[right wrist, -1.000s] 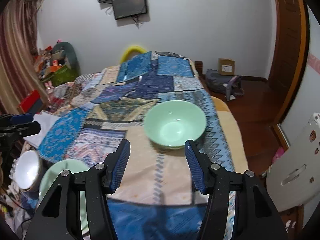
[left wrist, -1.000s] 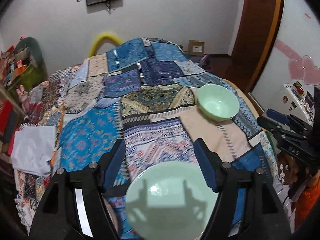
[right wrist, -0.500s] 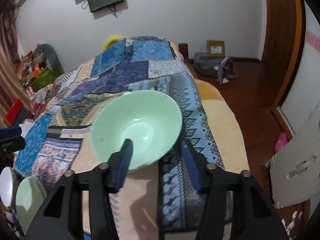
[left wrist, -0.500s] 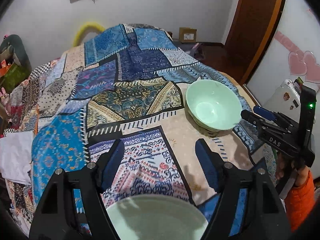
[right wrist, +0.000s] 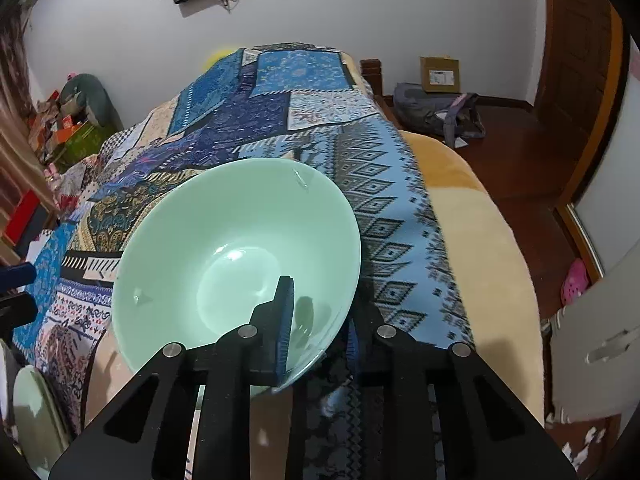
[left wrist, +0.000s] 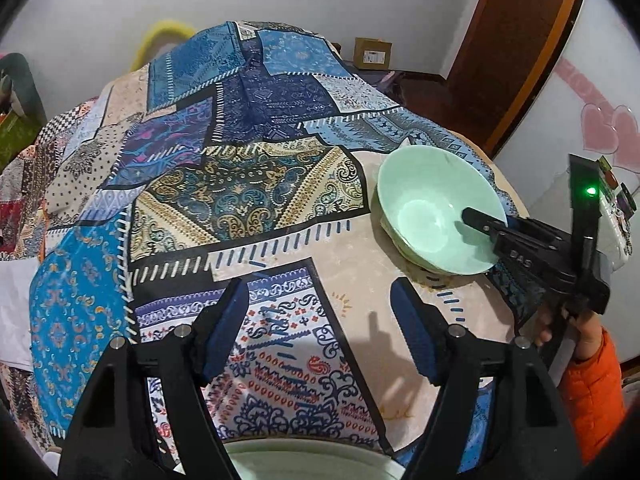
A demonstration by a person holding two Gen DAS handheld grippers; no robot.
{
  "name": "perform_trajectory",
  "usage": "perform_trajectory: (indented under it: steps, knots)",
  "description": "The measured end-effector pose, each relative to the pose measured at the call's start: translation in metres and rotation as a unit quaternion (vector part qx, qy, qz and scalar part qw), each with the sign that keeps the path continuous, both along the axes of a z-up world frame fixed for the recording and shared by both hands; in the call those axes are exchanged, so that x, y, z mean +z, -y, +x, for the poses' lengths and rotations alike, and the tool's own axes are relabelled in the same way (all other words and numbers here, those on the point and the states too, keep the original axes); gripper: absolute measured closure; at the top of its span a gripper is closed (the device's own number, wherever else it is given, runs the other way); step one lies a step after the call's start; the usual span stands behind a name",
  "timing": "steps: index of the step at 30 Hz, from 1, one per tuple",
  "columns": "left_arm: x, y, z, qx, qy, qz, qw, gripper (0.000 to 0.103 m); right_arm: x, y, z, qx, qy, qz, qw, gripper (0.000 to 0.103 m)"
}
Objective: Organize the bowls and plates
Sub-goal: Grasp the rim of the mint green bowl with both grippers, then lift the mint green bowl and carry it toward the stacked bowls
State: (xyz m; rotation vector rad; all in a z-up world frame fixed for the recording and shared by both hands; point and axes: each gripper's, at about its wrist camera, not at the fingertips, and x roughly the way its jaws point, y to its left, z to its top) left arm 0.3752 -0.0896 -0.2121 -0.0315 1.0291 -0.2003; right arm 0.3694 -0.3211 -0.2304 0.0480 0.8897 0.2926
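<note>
Bowl [right wrist: 236,264], pale green and deep, sits on the patchwork cloth [left wrist: 248,192] toward the right edge of the bed, and our right gripper [right wrist: 316,332] has it by the near rim: one finger stands inside the basin, the other is hidden under the outer wall, so the wall is pinched between them. Our jaws have just been closing, and they now look clamped on that rim. In the right wrist view the bowl leans, its far rim higher than the gripped side, so we judge that it is already tipping on the cloth. From the left wrist view the same bowl [left wrist: 436,216] lies ahead and well to the right of our left gripper [left wrist: 320,324], whose fingers stand apart over bare cloth with nothing between them. Directly below that gripper, at the bottom edge, we see the rim of a second green dish [left wrist: 308,460]; whether it is a plate or another bowl we cannot tell. Our right hand is plainly the nearer one, so the coming move probably carries the bowl leftward toward that dish. A round bowl has no long axis; what counts is keeping the rim grip from slipping.
</note>
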Motion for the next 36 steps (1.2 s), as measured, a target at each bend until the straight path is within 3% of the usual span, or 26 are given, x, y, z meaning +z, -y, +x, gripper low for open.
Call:
perform_trajectory:
  steps: [16,22,27,36]
  knots:
    - [-0.022,0.008,0.003,-0.001,-0.028,0.001,0.9996,0.032,0.004,-0.041,-0.044,0.098,-0.003,0.022,0.995,0.082]
    - [-0.046,0.010,-0.001,-0.009,-0.067,0.006,0.9977,0.056,0.000,-0.049,-0.051,0.098,-0.009,0.030,0.995,0.082]
    - [-0.059,0.013,-0.002,-0.017,-0.088,-0.005,0.9959,0.082,0.001,-0.052,-0.052,0.087,-0.010,0.036,0.996,0.082]
    - [-0.055,0.013,-0.010,-0.018,-0.077,-0.003,0.9969,0.083,0.010,-0.055,-0.065,0.078,-0.011,0.039,0.996,0.082]
